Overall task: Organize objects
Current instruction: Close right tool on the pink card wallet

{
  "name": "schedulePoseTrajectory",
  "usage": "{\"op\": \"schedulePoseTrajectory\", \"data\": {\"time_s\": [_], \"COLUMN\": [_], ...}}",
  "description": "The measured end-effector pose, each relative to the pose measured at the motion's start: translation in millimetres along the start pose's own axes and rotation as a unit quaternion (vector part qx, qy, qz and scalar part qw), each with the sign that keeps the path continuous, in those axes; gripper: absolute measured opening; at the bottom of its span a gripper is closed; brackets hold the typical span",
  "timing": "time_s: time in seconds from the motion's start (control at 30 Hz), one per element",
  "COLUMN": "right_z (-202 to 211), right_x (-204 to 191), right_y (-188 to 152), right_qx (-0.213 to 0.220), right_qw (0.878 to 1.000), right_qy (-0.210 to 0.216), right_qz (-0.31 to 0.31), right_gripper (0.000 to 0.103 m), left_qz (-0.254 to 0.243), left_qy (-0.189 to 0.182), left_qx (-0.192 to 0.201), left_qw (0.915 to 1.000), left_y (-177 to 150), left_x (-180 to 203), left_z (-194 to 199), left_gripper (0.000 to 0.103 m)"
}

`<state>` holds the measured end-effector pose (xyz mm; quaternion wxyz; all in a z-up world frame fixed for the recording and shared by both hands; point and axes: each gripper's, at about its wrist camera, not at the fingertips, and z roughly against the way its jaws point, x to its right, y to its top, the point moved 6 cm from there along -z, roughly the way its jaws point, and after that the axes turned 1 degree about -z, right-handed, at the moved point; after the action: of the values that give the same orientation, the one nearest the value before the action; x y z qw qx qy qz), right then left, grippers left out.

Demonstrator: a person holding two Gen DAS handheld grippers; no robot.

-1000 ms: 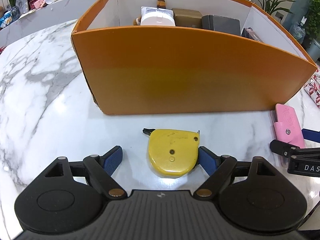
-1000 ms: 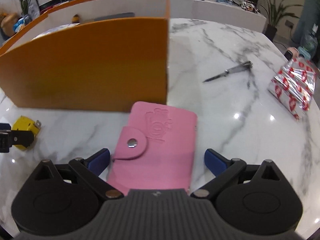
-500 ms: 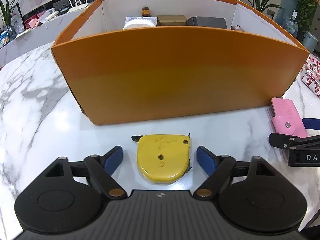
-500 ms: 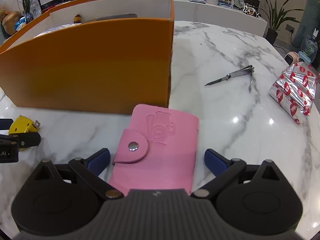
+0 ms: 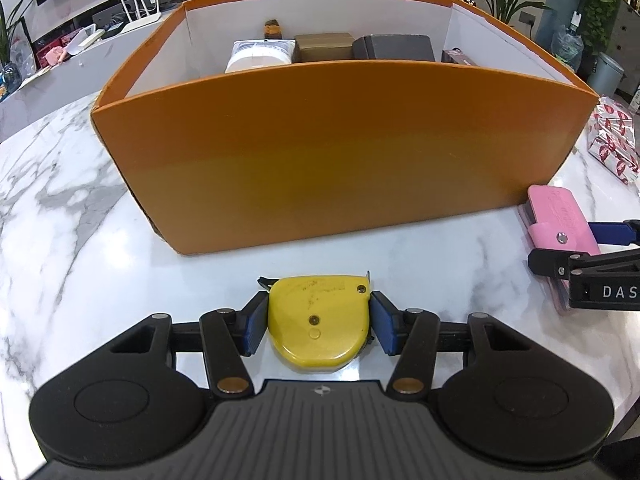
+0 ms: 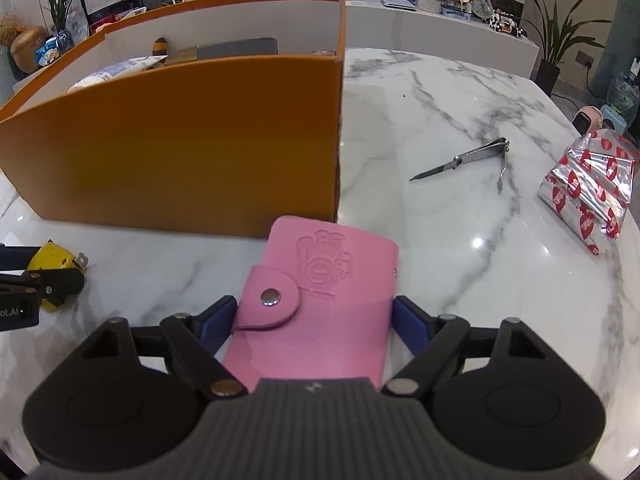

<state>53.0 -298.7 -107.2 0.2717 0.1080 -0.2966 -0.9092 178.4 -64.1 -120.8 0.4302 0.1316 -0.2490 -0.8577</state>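
On the marble table point(image 5: 60, 240), in front of the orange box point(image 5: 320, 160), lies a yellow tape measure point(image 5: 316, 320). My left gripper point(image 5: 319, 326) is closing on it, and both blue pads point(image 5: 256, 326) touch its sides. To the right, a pink snap wallet point(image 6: 320, 280) lies flat at the corner of the orange box point(image 6: 180, 140). My right gripper point(image 6: 314, 320) is closing around the wallet, its pads against the two long edges. Each view catches the other gripper at its side edge.
Inside the box sit a white tub point(image 5: 258, 54), a brown carton point(image 5: 324, 46) and a dark grey case point(image 5: 394, 48). Metal nail clippers point(image 6: 468, 160) and a silver-and-red foil packet point(image 6: 588, 192) lie on the marble to the right.
Both grippers have closed from wide open until their pads meet the tape measure and the wallet. The left view has shifted a little, centring the tape measure. Neither object has left the table.
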Motion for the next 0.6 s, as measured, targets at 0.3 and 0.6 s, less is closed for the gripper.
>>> {"op": "schedulePoseTrajectory", "data": {"time_s": [0.3, 0.6], "right_z": [7.4, 19.7], "right_x": [-2.5, -4.9], "right_y": [-2.1, -4.0], "right_qx": [-0.002, -0.001], "right_qw": [1.000, 0.999], "right_qy": [0.018, 0.042], "right_qz": [-0.003, -0.010], "right_gripper": [0.084, 0.084], "left_qz": [-0.002, -0.008], "left_qy": [-0.004, -0.017], "left_qx": [-0.001, 0.000], "left_qw": [1.0000, 0.9998], "left_y": [1.0, 0.5], "left_x": [1.6, 8.6], "left_z": [1.2, 10.9], "left_gripper": [0.062, 0.062]}}
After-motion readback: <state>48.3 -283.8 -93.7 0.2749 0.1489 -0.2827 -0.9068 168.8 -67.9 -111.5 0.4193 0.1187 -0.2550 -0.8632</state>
